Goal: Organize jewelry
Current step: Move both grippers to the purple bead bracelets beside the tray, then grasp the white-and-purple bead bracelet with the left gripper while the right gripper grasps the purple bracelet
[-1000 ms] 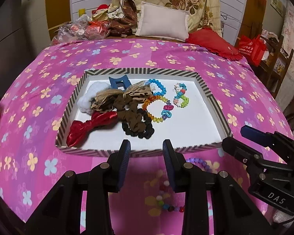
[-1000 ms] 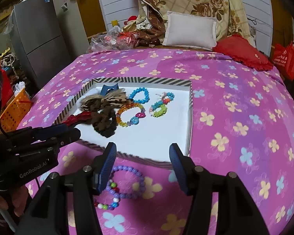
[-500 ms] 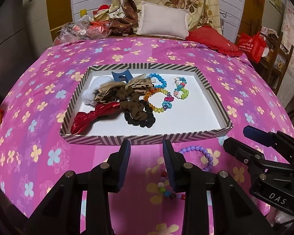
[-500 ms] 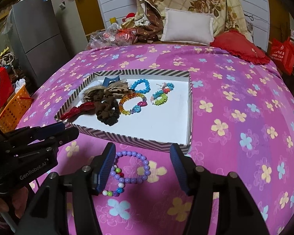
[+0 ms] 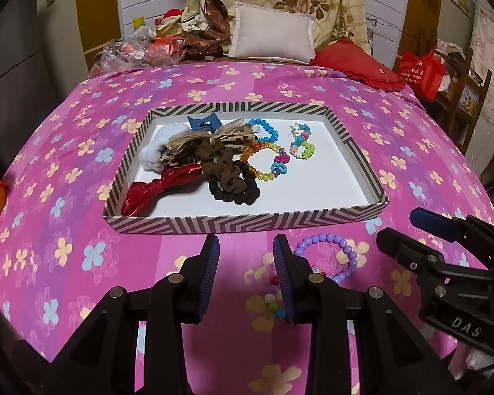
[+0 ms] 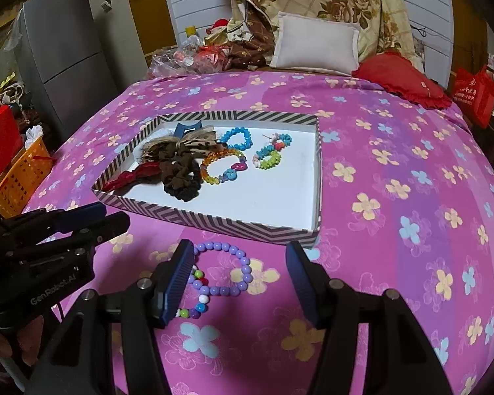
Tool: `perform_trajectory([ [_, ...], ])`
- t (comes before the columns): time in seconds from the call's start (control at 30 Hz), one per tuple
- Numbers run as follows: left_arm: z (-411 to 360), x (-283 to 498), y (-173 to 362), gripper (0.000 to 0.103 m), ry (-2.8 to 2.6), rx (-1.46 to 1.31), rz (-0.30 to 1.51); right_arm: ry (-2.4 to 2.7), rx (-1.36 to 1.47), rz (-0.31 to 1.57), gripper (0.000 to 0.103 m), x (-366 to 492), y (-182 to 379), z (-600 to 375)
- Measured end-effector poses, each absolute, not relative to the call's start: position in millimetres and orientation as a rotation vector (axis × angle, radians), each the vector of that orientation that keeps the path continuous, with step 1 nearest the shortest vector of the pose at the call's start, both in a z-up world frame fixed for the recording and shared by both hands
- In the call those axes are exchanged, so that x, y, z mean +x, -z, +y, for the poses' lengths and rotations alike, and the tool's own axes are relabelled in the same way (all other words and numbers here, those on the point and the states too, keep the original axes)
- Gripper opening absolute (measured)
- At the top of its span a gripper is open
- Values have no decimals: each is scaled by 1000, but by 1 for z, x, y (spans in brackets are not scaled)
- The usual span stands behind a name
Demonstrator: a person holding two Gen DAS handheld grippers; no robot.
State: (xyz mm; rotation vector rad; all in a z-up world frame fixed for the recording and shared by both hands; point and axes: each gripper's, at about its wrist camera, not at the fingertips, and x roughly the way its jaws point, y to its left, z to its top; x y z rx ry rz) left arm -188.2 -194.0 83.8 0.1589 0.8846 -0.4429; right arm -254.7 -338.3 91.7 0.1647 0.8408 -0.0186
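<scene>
A striped-rim white tray (image 5: 243, 222) (image 6: 220, 220) lies on the pink flowered bedspread. It holds scrunchies (image 5: 233, 181), a red bow (image 5: 158, 189), a blue clip (image 5: 202, 123) and bead bracelets (image 5: 265, 161) (image 6: 222, 166). A purple bead bracelet (image 5: 327, 255) (image 6: 225, 268) and a small multicoloured bead bracelet (image 6: 196, 296) lie on the bedspread in front of the tray. My right gripper (image 6: 240, 281) is open, above and just behind the purple bracelet. My left gripper (image 5: 247, 275) is open and empty, left of that bracelet.
Pillows (image 5: 273, 34) and a red cushion (image 5: 355, 61) lie at the bed's far end with plastic bags (image 5: 131, 51). An orange basket (image 6: 19, 174) and a grey fridge (image 6: 66, 56) stand to the left. A red bag (image 5: 423, 72) is at the right.
Both grippers have pulled back from the tray toward the near side of the bed. The purple and multicoloured bracelets have come fully into view between the right gripper's fingers.
</scene>
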Motion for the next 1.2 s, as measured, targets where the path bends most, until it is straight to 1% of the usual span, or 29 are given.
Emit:
perform_trajectory([
  [0.33,-172,-184,-67,34,460,88,978,38,154,900,63,-255,-71,-347],
  [0.7,-184,-185,-32,34,521,93,1103,37,97,974,62,-228,-32,-340],
  [0.8,-188,-186,-26,36,537,94,1120,38,60,986,61,-221,-25,-337],
  [0.9,-192,-186,-21,39,544,96,1126,42,8,972,58,-219,-23,-334],
  [0.93,-193,-186,-21,40,541,103,1121,38,8,968,56,-218,-23,-335],
  [1.0,-197,-186,-21,41,536,122,1112,35,-2,958,48,-218,-23,-336],
  [1.07,-201,-187,-21,41,526,141,1102,23,-14,950,37,-218,-24,-335],
  [1.1,-202,-188,-21,41,525,148,1094,13,-21,945,33,-218,-24,-334],
  [1.13,-204,-188,-21,40,526,157,1084,7,-27,941,27,-217,-24,-334],
  [1.17,-205,-189,-20,38,532,164,1077,0,-35,938,20,-218,-24,-332],
  [1.2,-206,-189,-20,27,536,173,1066,-6,-43,933,17,-218,-24,-331],
])
